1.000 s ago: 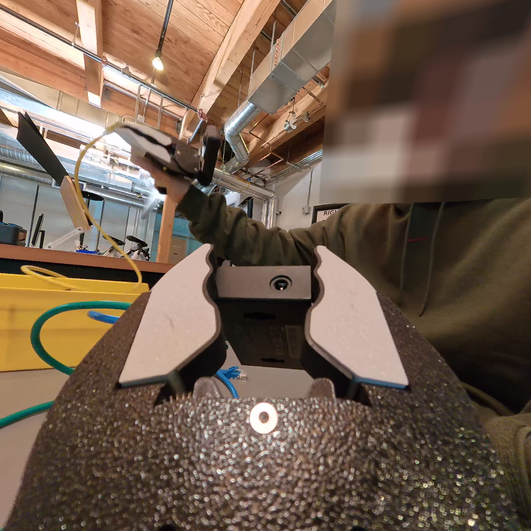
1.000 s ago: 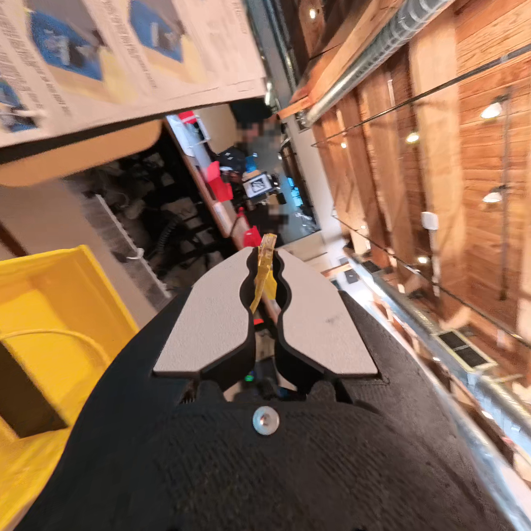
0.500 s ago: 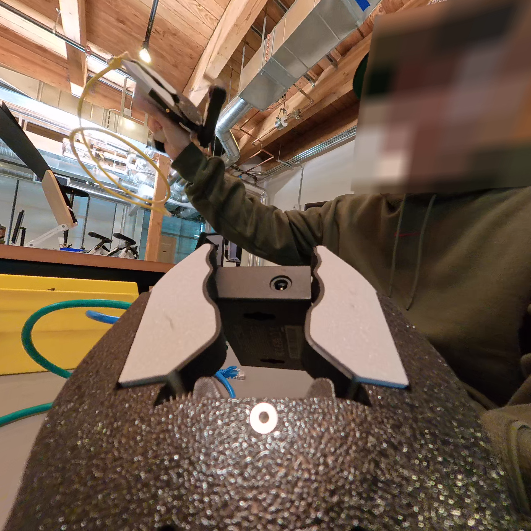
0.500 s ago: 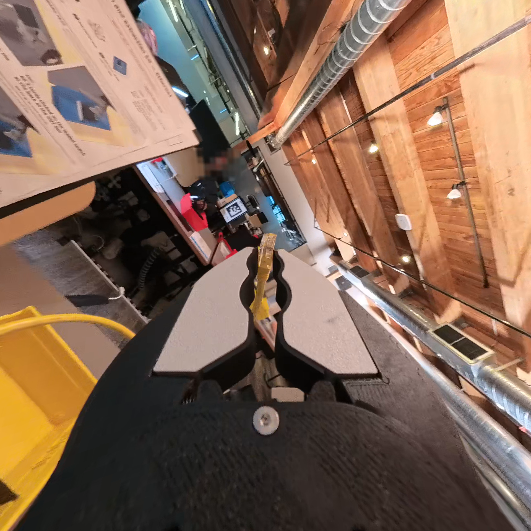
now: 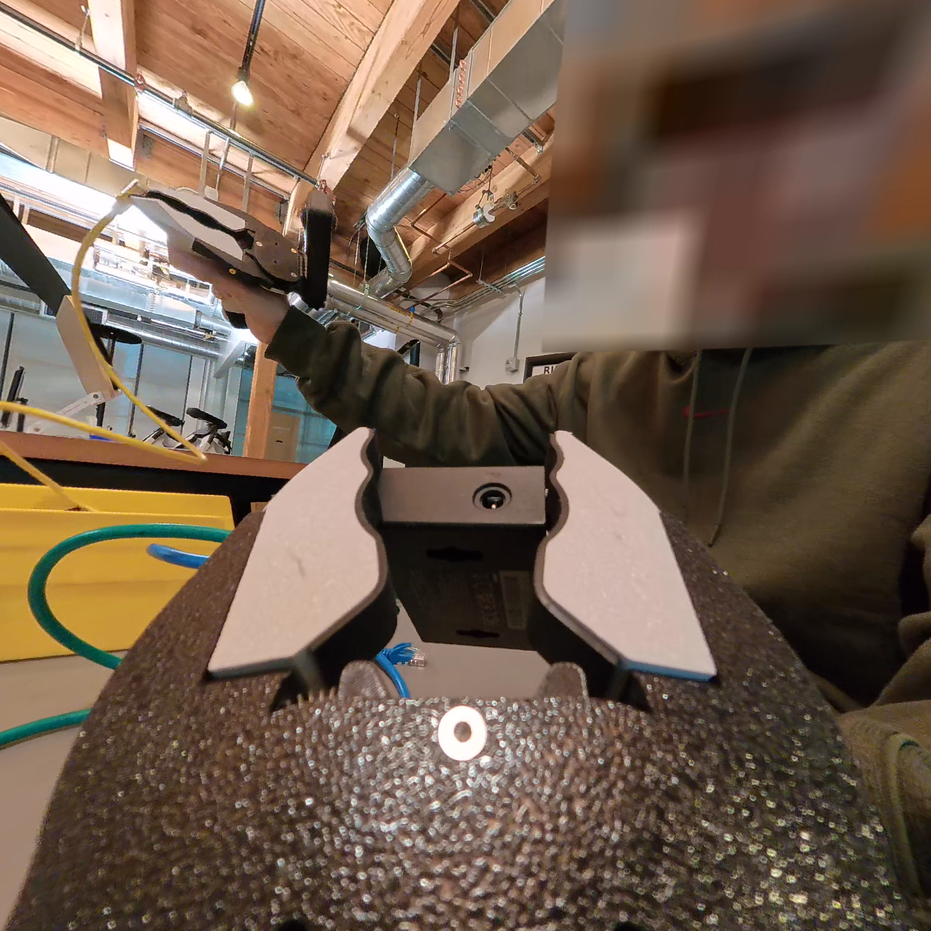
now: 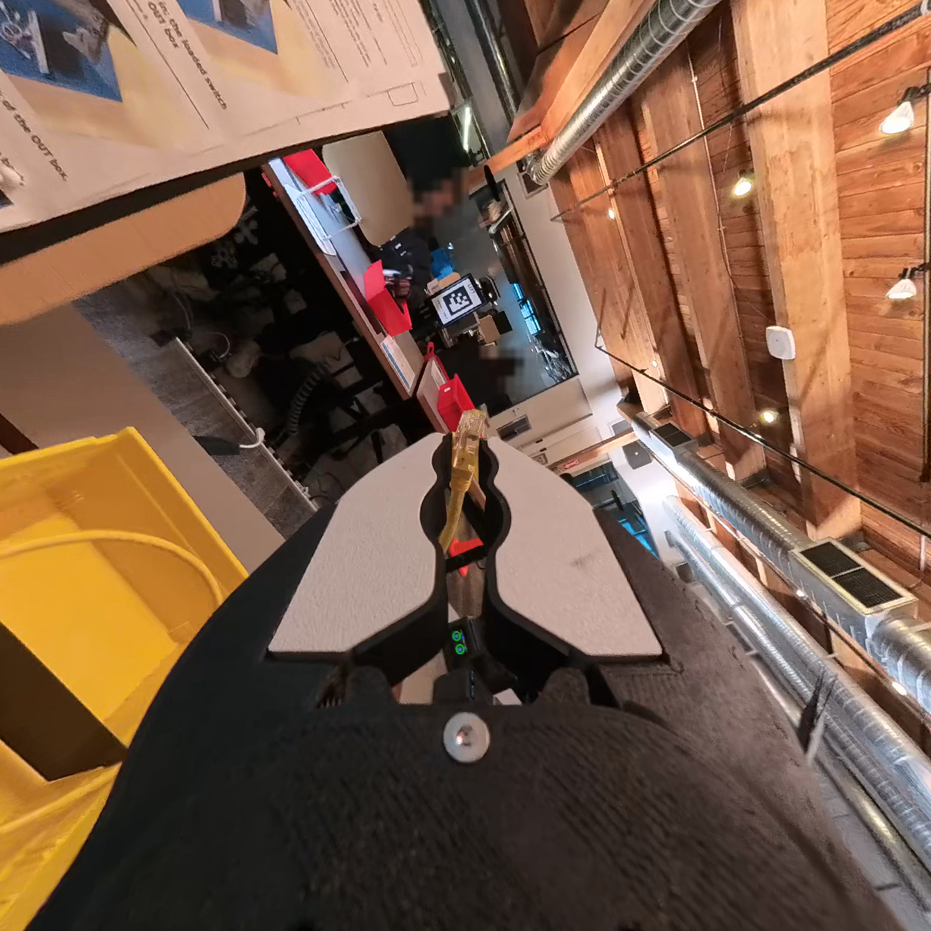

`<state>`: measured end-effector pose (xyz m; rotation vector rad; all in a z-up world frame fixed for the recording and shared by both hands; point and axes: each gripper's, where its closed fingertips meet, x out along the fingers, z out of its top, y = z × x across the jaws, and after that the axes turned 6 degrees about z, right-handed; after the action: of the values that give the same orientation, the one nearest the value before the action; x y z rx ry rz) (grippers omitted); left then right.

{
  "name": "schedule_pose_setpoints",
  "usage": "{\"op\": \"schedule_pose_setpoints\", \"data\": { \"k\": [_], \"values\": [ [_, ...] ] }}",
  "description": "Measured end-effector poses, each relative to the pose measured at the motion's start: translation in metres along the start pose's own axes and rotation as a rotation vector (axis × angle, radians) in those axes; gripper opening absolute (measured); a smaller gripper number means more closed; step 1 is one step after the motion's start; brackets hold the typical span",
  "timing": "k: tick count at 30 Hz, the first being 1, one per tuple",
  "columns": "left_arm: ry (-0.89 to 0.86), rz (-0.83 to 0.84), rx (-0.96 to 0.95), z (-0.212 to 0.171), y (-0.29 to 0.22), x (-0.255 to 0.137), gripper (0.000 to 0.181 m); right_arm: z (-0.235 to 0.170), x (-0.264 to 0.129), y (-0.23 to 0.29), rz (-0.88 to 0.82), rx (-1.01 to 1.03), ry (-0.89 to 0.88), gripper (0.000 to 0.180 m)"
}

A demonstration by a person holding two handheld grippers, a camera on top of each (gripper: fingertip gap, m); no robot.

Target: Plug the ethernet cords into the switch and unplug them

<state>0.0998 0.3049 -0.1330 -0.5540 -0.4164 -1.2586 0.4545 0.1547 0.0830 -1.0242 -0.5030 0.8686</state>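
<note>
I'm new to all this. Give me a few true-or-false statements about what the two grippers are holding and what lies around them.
1. The right gripper is clamped on a yellow cord near its plug. True.
2. The left gripper holds a blue cord. False: it grips the black switch; the blue cord lies loose below.
3. A green cord loops in front of a yellow bin. True.
4. The yellow cord is plugged into the switch. False: its plug is raised in the air, away from the switch.

Yellow bin (image 5: 106, 579), ceiling duct (image 5: 483, 121), red bins (image 6: 456, 400)
</note>
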Motion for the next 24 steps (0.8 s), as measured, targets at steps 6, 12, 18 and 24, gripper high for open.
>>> {"op": "schedule_pose_setpoints", "data": {
  "k": [6,12,18,24],
  "values": [
    [0.004,-0.005,-0.003,-0.001,-0.001,0.000,0.062,-0.009,0.004,0.049,0.077,0.031,-0.011,0.010],
    [0.002,-0.011,-0.004,-0.001,-0.002,0.000,0.062,-0.016,-0.001,0.134,0.168,0.023,-0.062,0.010],
    [-0.002,-0.013,-0.004,0.000,-0.002,0.000,0.062,-0.020,-0.013,0.206,0.288,-0.150,-0.070,0.011],
    [-0.002,-0.013,-0.004,0.000,-0.002,0.000,0.062,-0.053,-0.029,0.282,0.451,-0.341,0.026,0.012]
  ]
}}
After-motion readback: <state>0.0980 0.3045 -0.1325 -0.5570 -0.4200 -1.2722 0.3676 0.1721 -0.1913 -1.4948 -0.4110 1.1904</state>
